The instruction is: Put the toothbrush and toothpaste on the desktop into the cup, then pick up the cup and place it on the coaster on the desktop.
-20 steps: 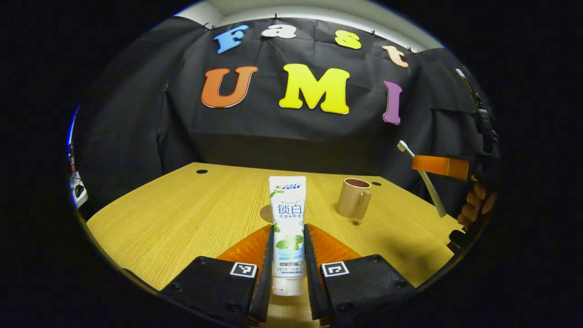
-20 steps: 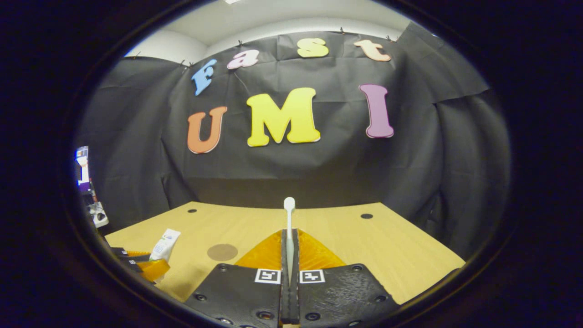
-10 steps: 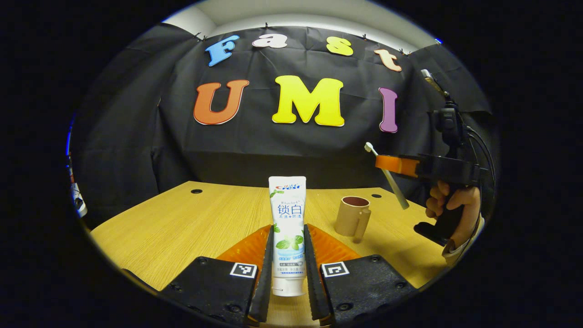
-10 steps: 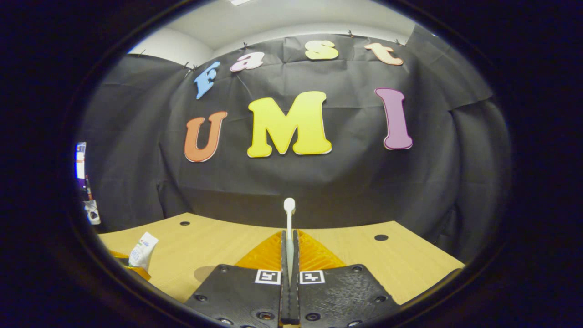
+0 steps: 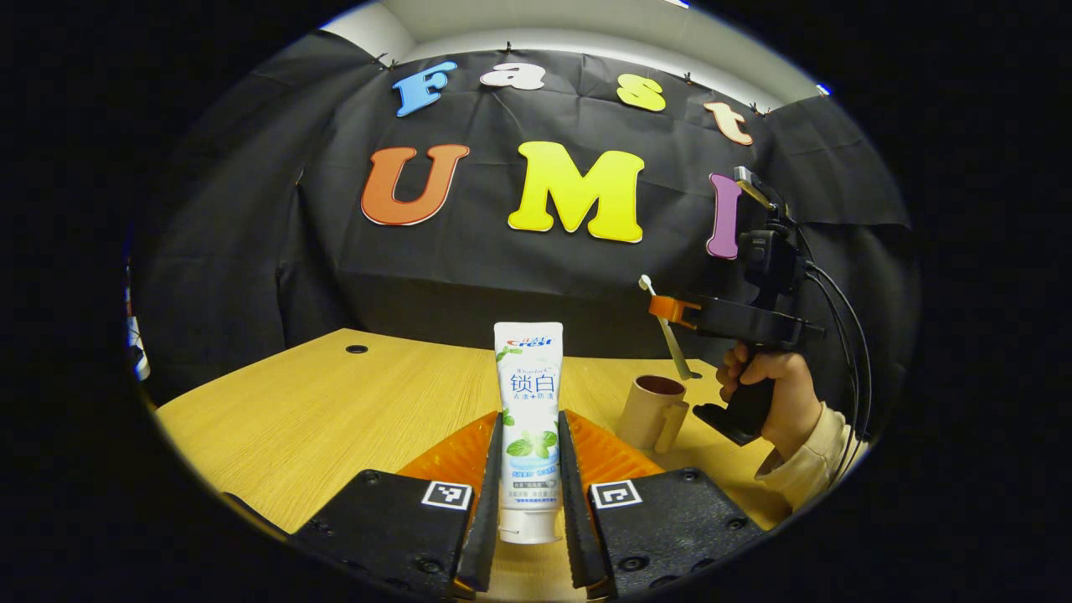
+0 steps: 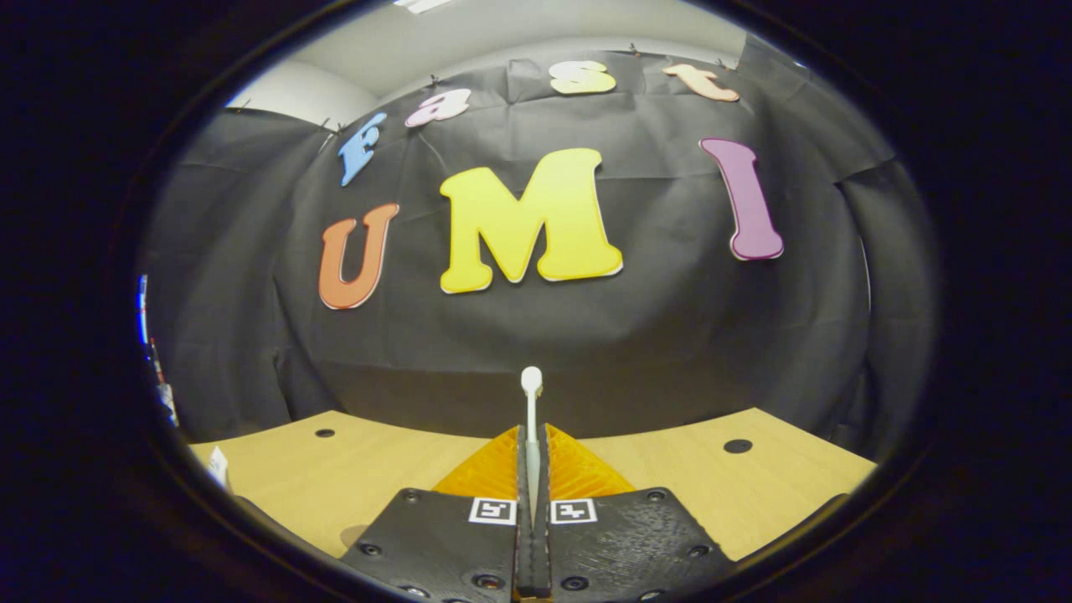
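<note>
A white toothpaste tube [image 5: 528, 394] stands upright, cap down, between the fingers of my left gripper [image 5: 529, 416], which is shut on it above the wooden desk [image 5: 335, 410]. A tan cup [image 5: 651, 412] with a handle stands on the desk to the right. Above it a hand [image 5: 775, 402] holds my right gripper [image 5: 663, 306], shut on a white toothbrush [image 5: 674, 345] whose lower end hangs tilted just over the cup's mouth. In the right gripper view the toothbrush [image 6: 531, 402] points head-up out of my shut right gripper [image 6: 533, 437].
A dark sliver that may be the round coaster [image 6: 352, 533] lies on the desk at the lower left of the right gripper view. Cable holes [image 5: 356, 348] [image 6: 737, 445] sit near the desk's back edge. The black cloth wall stands close behind.
The right gripper has carried the toothbrush leftward and closer to the cup, its lower end now over the cup's mouth. The left gripper keeps holding the toothpaste with little movement.
</note>
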Motion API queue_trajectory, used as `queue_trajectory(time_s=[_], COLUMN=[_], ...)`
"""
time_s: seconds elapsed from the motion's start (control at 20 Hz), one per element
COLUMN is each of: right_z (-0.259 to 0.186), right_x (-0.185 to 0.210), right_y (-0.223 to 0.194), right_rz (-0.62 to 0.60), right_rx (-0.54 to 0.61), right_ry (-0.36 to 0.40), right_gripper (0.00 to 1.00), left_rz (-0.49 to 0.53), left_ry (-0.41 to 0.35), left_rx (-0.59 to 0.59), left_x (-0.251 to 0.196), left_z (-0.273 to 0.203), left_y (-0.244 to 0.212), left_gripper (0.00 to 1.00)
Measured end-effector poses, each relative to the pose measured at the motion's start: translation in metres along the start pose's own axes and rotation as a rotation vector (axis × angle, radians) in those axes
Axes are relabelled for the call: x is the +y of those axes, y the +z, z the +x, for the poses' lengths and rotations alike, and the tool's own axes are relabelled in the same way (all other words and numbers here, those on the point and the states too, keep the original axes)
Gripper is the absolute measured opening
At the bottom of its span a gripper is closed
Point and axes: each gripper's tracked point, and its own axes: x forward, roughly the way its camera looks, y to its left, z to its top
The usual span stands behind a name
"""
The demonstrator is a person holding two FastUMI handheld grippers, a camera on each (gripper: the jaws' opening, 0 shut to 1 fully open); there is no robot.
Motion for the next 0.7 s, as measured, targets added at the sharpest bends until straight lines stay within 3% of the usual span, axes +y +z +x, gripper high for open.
queue_trajectory(time_s=[0.7], right_z=[-0.009], right_x=[-0.017], right_y=[0.005], right_rz=[0.076], right_rx=[-0.005], right_ry=[-0.027], right_gripper=[0.04], left_rz=[0.035], left_ry=[-0.045], left_rx=[0.045], left_x=[-0.018], left_z=[-0.005], left_y=[-0.015], left_gripper=[0.37])
